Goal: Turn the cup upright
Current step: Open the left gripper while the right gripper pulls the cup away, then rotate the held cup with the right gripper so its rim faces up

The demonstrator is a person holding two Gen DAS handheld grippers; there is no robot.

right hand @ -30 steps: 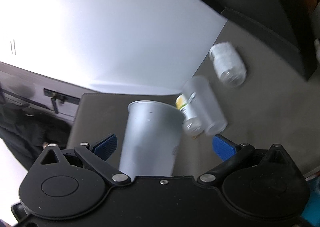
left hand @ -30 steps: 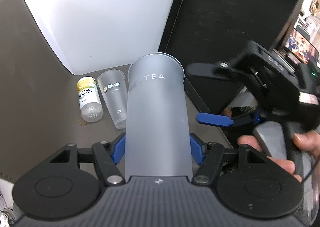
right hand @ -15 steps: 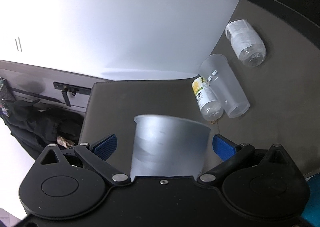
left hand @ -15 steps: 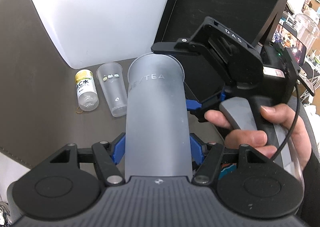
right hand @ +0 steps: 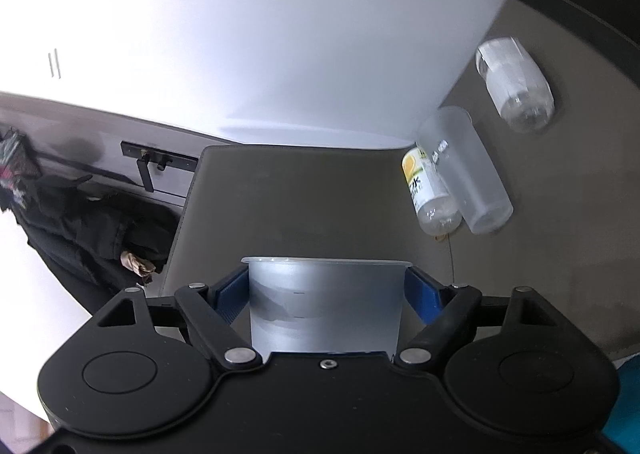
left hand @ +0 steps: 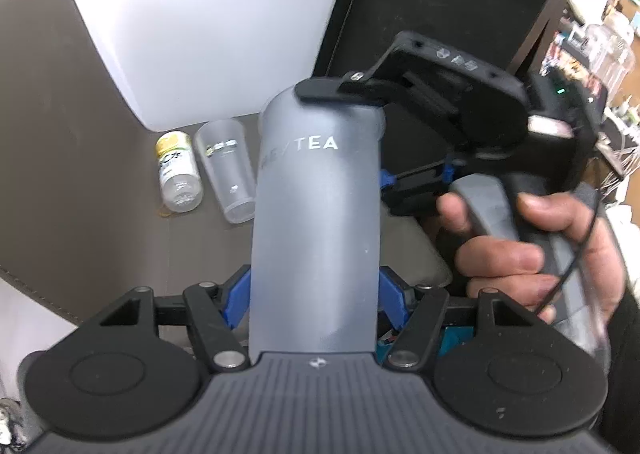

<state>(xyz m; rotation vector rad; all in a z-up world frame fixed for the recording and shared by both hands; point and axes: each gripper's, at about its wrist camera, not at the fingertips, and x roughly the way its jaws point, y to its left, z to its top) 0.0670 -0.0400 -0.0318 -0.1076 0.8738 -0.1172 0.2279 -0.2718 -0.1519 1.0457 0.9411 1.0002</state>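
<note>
Frosted cup (left hand: 316,222) stays pinched between left fingers (left hand: 240,294); right fingers (right hand: 230,294), earlier spread, now press its rim.

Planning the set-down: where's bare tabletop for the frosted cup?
Bare: the brown tabletop between the white panel and the frosted cup, left of the yellow-label bottle. Crowded: that bottle, the clear cup against it, and the clear bottle beyond.

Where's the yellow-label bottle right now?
The yellow-label bottle lies on the brown table, left of the held frosted cup in the left wrist view, side by side with the clear cup near the white wall.
</note>
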